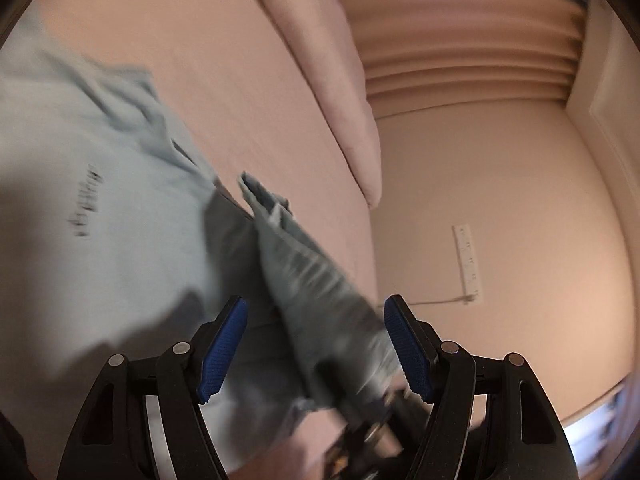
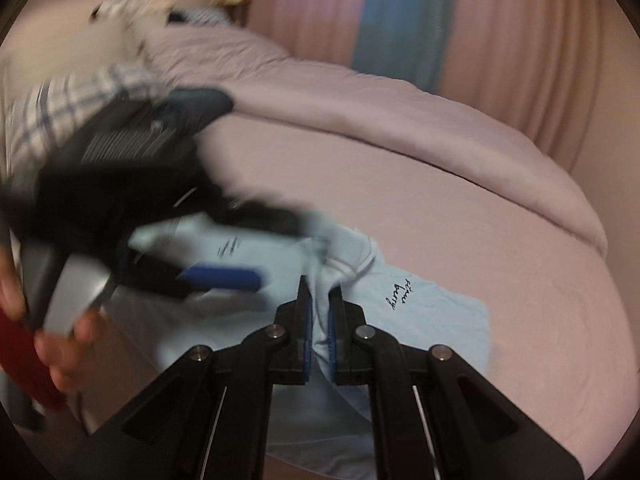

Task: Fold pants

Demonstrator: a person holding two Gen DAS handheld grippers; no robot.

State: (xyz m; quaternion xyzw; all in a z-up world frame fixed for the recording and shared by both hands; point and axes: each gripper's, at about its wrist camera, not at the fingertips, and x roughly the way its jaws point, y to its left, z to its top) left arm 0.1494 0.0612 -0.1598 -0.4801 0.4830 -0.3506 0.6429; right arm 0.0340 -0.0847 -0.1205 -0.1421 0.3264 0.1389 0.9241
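Observation:
Light blue pants (image 1: 100, 220) with small dark script lie on the pink bed; they also show in the right wrist view (image 2: 424, 304). My left gripper (image 1: 316, 320) is open above them, its blue pads (image 1: 226, 344) wide apart, with a raised fold of the fabric (image 1: 304, 272) passing between the pads without being pinched. My right gripper (image 2: 319, 300) is shut on a bunched ridge of the pants. The left gripper (image 2: 224, 276) appears blurred in the right wrist view, to the left of the right gripper, above the pants.
The pink bedsheet (image 2: 440, 208) covers the bed, with a folded pink duvet (image 2: 400, 112) at the far side. A plaid garment (image 2: 80, 96) lies at the far left. Pink and blue curtains (image 2: 400, 20) hang behind. A pillow (image 1: 332, 80) and a power strip (image 1: 468, 264) show beyond the bed edge.

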